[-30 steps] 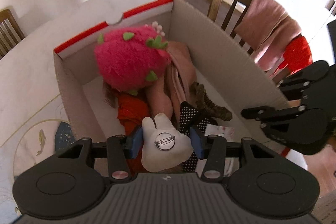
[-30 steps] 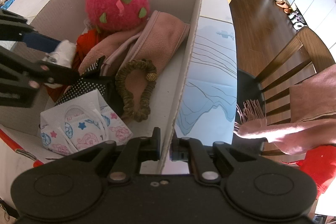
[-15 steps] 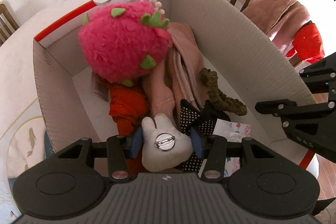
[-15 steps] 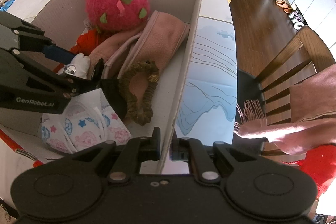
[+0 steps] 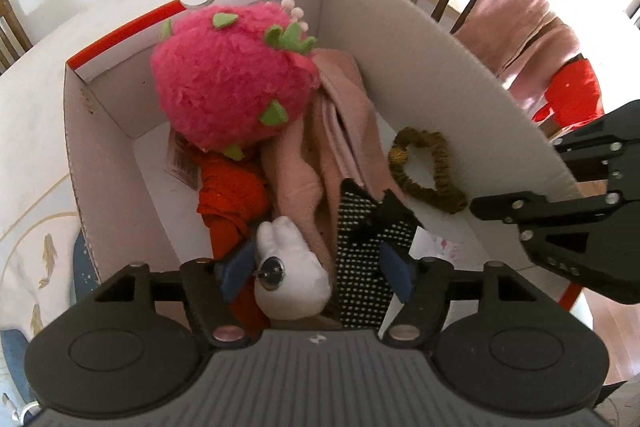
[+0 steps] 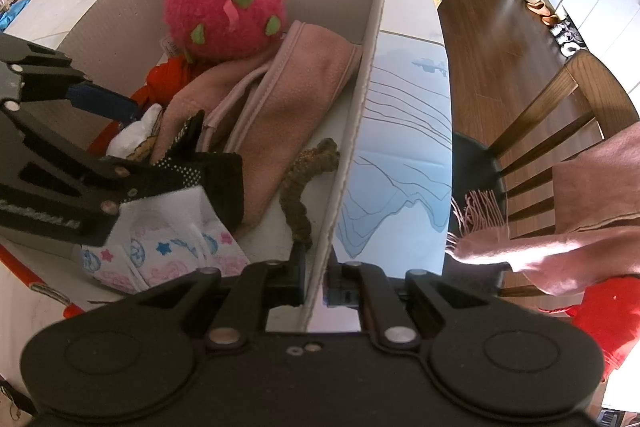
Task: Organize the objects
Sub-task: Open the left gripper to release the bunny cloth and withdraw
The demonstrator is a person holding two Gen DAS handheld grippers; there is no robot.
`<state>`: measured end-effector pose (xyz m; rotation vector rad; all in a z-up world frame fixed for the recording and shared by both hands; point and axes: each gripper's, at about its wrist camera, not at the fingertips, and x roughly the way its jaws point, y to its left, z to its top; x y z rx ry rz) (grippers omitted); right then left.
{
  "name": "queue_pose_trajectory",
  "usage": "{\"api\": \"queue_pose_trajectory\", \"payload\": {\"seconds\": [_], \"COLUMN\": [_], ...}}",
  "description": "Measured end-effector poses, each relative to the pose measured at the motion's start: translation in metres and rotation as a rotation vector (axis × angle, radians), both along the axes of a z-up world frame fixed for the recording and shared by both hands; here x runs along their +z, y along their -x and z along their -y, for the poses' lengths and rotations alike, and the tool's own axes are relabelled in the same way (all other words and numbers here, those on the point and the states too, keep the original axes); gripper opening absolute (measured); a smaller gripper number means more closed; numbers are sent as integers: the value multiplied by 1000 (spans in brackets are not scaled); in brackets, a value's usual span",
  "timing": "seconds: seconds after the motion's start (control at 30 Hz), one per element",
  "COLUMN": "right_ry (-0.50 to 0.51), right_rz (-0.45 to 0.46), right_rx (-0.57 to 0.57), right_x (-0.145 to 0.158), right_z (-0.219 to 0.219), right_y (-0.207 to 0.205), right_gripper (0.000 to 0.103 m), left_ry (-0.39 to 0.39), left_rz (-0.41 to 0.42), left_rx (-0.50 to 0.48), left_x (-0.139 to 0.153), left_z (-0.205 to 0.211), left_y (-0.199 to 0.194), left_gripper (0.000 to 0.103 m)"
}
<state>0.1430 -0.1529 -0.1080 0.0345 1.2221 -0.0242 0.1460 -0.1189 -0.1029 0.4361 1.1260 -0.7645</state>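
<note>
White surface [image 5: 36,131], cardboard box [image 5: 400,39] — left gripper [image 5: 316,267] opening around a white bunny brooch [image 5: 292,279]; right gripper [image 6: 314,283] clamps the box wall.

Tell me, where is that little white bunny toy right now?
The white bunny toy lies inside the cardboard box, between the red cloth and the pink cloth.
</note>
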Motion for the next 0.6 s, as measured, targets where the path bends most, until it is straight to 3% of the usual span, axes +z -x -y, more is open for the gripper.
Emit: {"api": "queue_pose_trajectory", "payload": {"seconds": [0.6], "right_ry": [7], "right_rz": [-3], "right_rx": [15], "right_x": [0], "right_z": [-1], "right_y": [-1], "right_gripper": [7], "left_ry": [161], "left_rz": [24], "left_rx": [46], "left_x": [62], "left_z": [-46], "left_y": [25], "left_gripper": [70]}}
